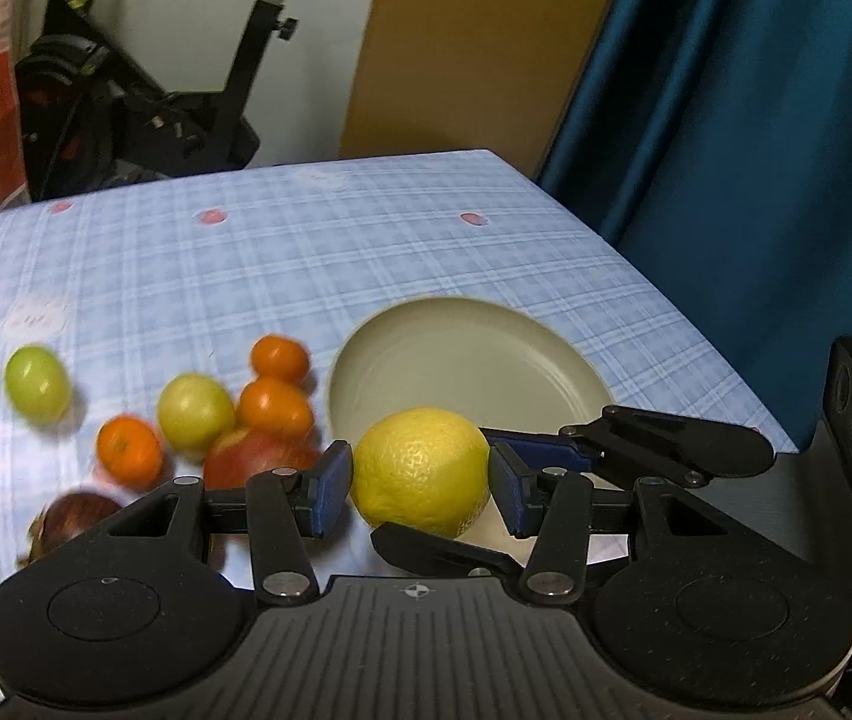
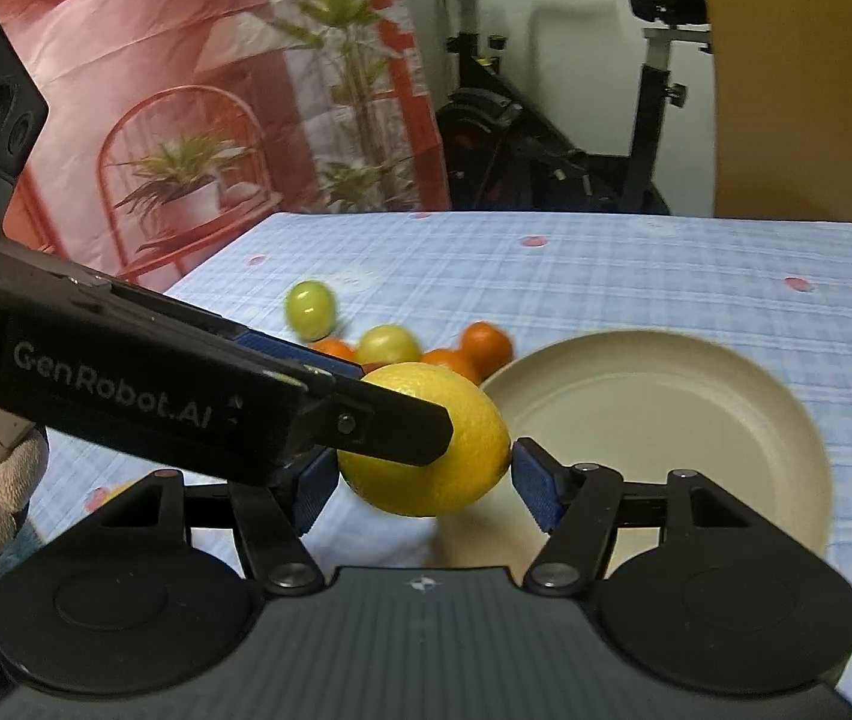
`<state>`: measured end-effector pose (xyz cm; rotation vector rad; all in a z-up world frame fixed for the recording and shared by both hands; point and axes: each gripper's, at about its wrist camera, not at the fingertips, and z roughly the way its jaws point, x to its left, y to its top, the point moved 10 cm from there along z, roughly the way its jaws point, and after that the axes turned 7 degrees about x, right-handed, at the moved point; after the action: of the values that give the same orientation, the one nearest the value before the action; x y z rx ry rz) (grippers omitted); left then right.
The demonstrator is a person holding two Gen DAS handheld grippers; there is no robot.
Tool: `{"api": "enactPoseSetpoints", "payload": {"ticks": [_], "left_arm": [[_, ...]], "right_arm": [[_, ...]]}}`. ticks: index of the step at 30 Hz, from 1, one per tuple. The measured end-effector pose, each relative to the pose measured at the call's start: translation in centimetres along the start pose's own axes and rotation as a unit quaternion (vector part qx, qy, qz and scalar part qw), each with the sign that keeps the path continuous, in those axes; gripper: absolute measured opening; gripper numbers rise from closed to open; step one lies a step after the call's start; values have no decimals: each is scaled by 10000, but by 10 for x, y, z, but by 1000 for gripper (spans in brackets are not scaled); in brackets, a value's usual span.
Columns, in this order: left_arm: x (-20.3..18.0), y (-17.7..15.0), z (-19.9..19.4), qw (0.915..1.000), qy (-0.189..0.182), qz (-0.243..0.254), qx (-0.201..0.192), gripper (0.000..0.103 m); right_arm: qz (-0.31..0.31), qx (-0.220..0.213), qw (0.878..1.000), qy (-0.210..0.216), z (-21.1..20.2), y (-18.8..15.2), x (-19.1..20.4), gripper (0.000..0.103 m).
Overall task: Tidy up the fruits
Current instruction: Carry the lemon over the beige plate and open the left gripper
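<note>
Lemon (image 1: 422, 471), bright yellow, dimpled, oval

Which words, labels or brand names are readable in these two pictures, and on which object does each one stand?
"GenRobot.AI": pale letters on the black side of the left gripper, seen in the right wrist view.
The pale round marks on the checked tablecloth are too blurred to read.
No other text is visible, and none on the fruits or the plate.
</note>
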<state>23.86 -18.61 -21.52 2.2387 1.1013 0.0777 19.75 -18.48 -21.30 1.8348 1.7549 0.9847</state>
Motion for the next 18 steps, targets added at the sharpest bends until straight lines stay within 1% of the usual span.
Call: {"api": "enactPoseSetpoints", "payload": {"ticks": [4,9,13,18], "left_arm": [[-3,15,19,9999,24,67,96,53],[3,28,39,9995,144,32,292,53],[10,32,49,9989,217,-7,415,53],[15,37,58,9986,301,-20,425,53]], "right_arm": [[20,51,9999,-120,10,8,-19,66],[78,150,9997,-155,28,13,-35,66],[79,277,9995,-143,43,16,-44,66],[66,328,9993,-186,54,19,-51,66]]}}
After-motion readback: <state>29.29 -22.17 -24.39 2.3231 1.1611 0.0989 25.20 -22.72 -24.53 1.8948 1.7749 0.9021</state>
